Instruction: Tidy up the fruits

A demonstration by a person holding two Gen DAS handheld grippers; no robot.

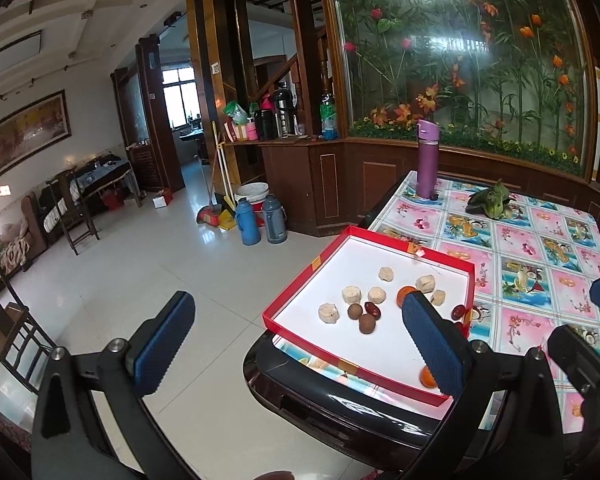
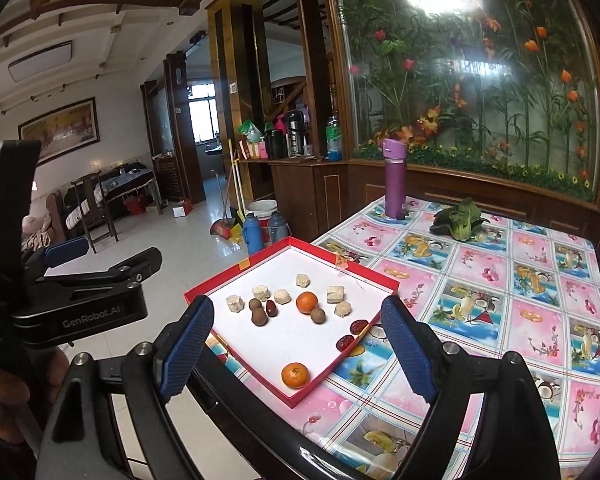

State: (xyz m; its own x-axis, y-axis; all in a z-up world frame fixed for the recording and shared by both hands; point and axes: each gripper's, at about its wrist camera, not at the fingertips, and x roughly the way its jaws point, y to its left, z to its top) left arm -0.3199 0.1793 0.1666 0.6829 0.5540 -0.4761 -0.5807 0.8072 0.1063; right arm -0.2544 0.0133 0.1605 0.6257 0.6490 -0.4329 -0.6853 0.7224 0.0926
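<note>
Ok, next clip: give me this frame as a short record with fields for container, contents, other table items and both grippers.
container: red tray, white inside, on the table corner
contents: two oranges, three brown round fruits, six pale lumps, red dates
table: floral cloth
other items: purple bottle, leafy greens
left gripper: jaws open, empty
right gripper: jaws open, empty

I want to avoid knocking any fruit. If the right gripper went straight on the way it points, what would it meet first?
Probably the red tray, around the brown round fruit near its middle; depth is unclear.
</note>
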